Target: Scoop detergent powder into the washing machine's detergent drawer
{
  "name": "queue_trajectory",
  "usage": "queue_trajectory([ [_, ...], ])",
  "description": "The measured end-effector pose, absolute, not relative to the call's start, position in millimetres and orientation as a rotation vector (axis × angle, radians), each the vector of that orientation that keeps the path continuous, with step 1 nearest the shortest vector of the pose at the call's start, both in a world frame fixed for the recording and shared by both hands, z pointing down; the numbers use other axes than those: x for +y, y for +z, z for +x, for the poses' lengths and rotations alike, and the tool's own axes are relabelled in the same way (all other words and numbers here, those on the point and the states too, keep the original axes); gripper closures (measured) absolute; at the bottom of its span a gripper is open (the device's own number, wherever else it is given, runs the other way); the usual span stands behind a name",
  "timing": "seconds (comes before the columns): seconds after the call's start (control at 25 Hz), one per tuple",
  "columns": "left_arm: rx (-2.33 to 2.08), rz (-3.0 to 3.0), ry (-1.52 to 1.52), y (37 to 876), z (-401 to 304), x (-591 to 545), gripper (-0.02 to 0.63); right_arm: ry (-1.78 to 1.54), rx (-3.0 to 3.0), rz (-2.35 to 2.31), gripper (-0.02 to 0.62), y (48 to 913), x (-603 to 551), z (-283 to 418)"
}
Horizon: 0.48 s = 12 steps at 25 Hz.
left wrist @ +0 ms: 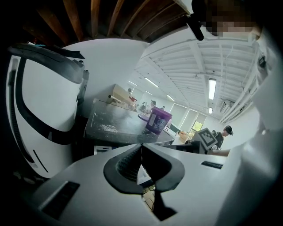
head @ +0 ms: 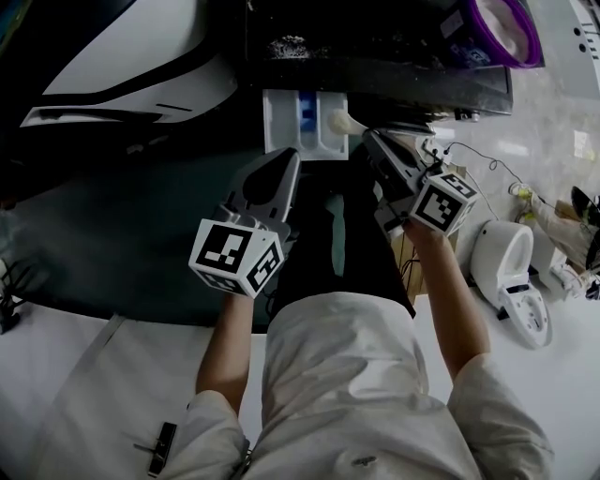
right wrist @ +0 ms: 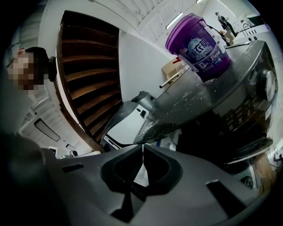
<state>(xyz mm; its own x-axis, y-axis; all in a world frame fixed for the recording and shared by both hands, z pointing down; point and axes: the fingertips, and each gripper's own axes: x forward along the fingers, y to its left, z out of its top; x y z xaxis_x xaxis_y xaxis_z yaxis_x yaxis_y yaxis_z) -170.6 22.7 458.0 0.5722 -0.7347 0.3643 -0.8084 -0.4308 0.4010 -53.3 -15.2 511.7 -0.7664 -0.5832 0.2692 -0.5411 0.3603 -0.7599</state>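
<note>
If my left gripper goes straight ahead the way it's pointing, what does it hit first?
Most likely the pulled-out detergent drawer; the left gripper, jaws shut, points at its near edge, though depth is hard to judge.

The head view's top edge cuts off the purple bucket (head: 511, 28); inside the detergent drawer (head: 272, 122), nothing reads clearly.

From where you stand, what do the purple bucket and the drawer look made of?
Purple bucket: plastic, probably; smooth and glossy, with a printed label. Drawer: white moulded plastic, seemingly, with thin walls dividing its compartments.
</note>
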Motion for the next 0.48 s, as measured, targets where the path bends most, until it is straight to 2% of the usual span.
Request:
queue_trajectory([
  [0.48,-1.218,2.254,0.175,469.5,-167.4,22.7,0.586,-1.235,2.755,-1.125,0.586,536.4,-13.4,-56.4],
])
